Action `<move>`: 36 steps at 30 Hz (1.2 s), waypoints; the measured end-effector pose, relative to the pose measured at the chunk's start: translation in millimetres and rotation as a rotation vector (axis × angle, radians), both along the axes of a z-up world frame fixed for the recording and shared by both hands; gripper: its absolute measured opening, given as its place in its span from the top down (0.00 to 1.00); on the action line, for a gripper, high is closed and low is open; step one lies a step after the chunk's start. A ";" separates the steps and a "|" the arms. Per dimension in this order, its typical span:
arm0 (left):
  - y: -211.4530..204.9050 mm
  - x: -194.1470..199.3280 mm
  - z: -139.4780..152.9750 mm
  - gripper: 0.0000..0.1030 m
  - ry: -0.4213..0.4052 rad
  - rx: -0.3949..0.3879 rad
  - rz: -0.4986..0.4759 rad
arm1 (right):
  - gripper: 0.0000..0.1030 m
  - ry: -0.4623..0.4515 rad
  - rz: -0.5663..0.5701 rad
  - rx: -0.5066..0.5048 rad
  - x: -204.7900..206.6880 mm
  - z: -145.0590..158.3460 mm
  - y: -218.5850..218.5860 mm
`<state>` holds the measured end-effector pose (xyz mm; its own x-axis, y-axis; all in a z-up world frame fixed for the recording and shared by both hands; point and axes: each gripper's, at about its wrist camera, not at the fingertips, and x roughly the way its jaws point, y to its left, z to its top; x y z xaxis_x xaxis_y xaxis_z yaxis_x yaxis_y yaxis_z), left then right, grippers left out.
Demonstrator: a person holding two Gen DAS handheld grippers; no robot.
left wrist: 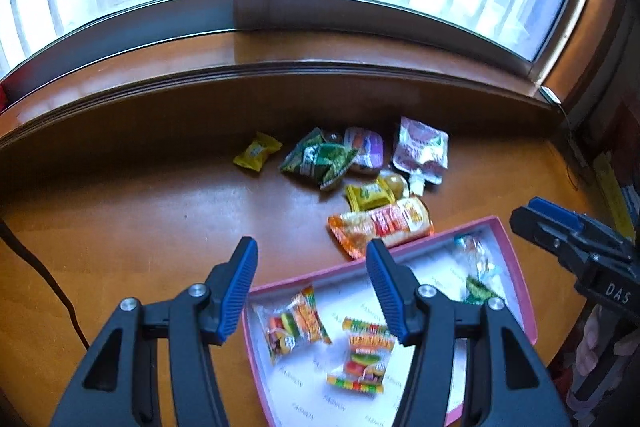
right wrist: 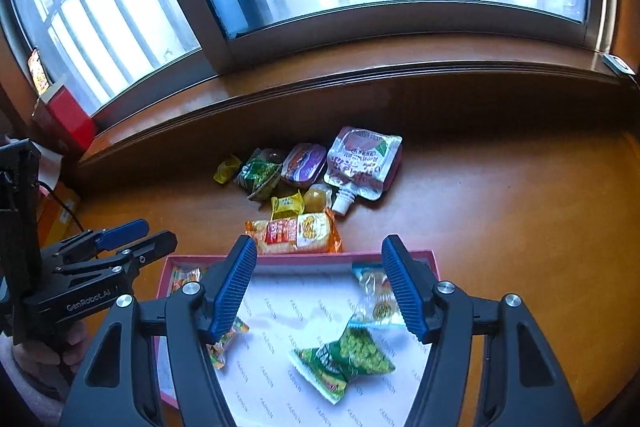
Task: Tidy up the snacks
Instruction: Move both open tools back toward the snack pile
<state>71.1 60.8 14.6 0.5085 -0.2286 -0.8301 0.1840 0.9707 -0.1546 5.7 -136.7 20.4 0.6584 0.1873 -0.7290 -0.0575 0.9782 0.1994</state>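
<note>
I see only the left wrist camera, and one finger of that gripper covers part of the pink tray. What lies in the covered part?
Observer: A green pea snack packet lies on the white floor of the pink tray, with a clear and blue packet just behind it.
Operator: Does the right gripper hold anything? I see only its side.
Observer: No. Its fingers are open above the tray, with nothing between them.
Operator: Is something on the window sill, far left?
Observer: Yes, a red box stands there against the window frame.
</note>
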 end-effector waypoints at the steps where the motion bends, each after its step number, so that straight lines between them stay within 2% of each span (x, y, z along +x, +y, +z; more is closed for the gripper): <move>1: -1.0 4.4 0.7 0.42 0.001 -0.001 0.007 | 0.35 0.005 0.001 0.002 2.5 0.3 -1.1; 11: -11.0 37.3 0.4 0.42 0.011 -0.003 0.042 | 0.35 0.052 0.013 0.017 39.6 3.1 -16.1; 18: -19.8 59.9 -6.1 0.42 0.026 0.000 0.074 | 0.34 0.085 -0.002 0.051 65.3 -8.8 -24.9; 21: -24.2 67.2 -12.3 0.42 0.035 0.012 0.080 | 0.27 0.106 -0.016 0.046 75.7 -17.4 -26.9; 27: -35.0 83.7 -32.6 0.42 0.075 0.041 0.069 | 0.27 0.129 -0.018 0.060 93.0 -31.2 -28.0; 32: -39.5 96.1 -46.9 0.42 0.103 0.028 0.064 | 0.27 0.148 -0.021 0.057 106.1 -38.9 -24.8; 36: -44.2 105.1 -53.7 0.42 0.108 0.019 0.042 | 0.22 0.163 -0.025 0.050 116.8 -46.2 -23.5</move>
<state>176.2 16.6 -39.1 0.4247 -0.1929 -0.8846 0.1267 0.9801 -0.1530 122.5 -160.2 -25.7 0.5373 0.2108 -0.8166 0.0039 0.9676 0.2523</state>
